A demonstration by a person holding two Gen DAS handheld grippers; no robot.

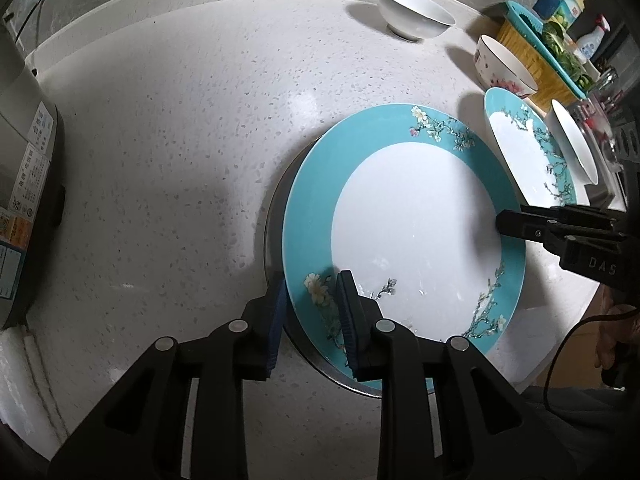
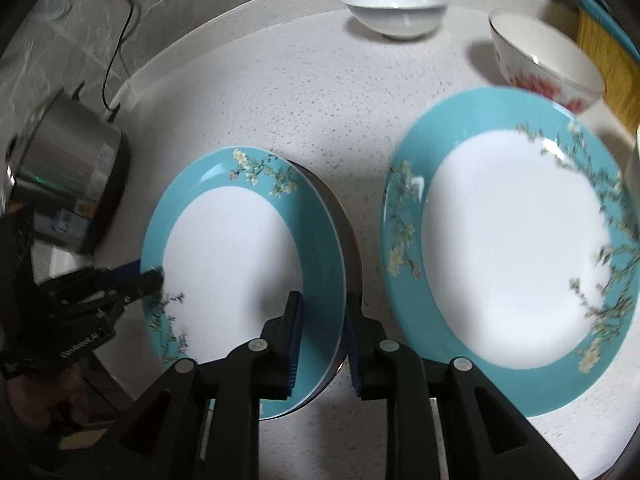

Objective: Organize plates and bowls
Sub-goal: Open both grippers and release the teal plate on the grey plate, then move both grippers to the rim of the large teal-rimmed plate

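Both the left gripper (image 1: 312,320) and right gripper (image 2: 322,344) had jaws clamped on the blue plate (image 1: 416,216), probably sharing its weight

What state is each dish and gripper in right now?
Teal plate: tilted, gripped on both sides, on a stack whose lower plate edge shows.
Left gripper: fingers either side of its near rim.
Right gripper: fingers astride the stack's opposite rim.
Second teal plate: flat on the counter, untouched.
White bowl: upright, empty.
Floral bowl: upright, its inside hidden.
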